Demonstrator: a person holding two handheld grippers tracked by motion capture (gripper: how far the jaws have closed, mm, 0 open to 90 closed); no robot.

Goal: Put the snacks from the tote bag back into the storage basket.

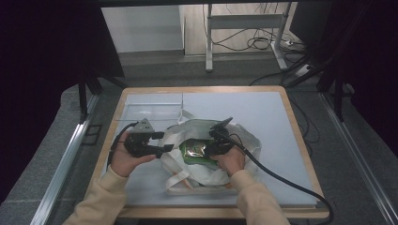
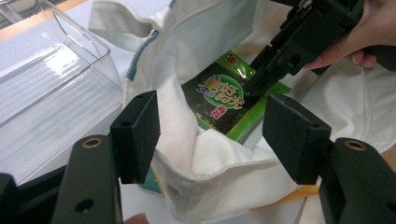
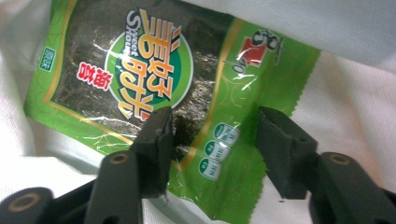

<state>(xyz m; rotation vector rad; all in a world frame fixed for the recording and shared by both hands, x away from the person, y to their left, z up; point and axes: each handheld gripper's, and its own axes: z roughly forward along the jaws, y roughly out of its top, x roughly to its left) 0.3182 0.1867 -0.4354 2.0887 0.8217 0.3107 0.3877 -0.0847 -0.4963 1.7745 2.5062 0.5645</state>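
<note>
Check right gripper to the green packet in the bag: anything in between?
Nothing visible. The right gripper is inside the white tote bag, jaws straddling the green snack packet with no cloth between; pads not yet pressing.

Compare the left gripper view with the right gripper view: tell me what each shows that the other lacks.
Left gripper view alone: a clear plastic bin, the white tote bag's rim between open jaws, and the right hand-held gripper reaching in. Right gripper view alone: open jaws straddling the packet's lower edge. Shared: the green seaweed snack packet inside the bag.
</note>
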